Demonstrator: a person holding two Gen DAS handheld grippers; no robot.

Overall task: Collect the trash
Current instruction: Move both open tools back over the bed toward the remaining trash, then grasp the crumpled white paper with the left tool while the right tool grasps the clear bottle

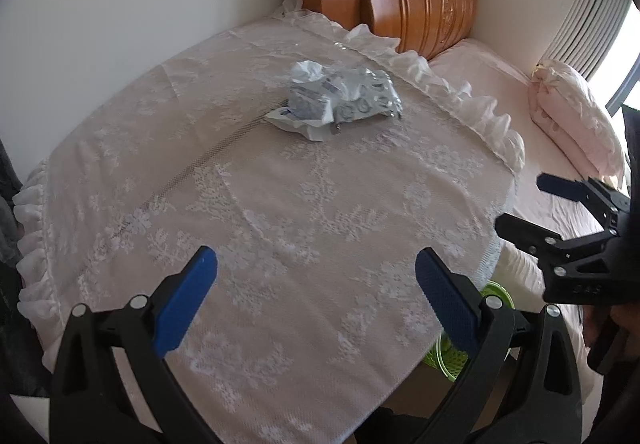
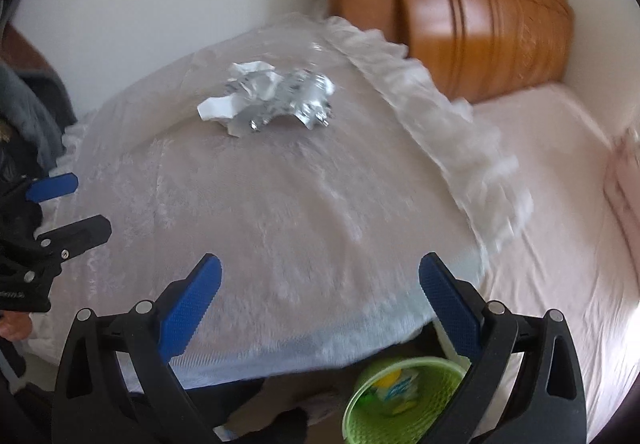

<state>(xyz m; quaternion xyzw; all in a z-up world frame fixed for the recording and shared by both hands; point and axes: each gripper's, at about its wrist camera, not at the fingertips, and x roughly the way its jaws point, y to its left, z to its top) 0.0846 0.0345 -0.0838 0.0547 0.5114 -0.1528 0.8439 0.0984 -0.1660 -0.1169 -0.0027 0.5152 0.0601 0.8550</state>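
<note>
A white lace-covered worktop (image 1: 280, 204) carries crumpled silver-white wrapper trash (image 1: 334, 100) toward its far side; the green mesh bin (image 2: 400, 400) sits below. Both grippers, left (image 1: 316, 300) and right (image 2: 320, 304), have fingers spread; best pinch the bunched middle.

green bin (image 2: 400, 400): lower right, rim hidden behind tong arm; contents blurred
crumpled wrapper (image 2: 272, 100): print unreadable
</note>
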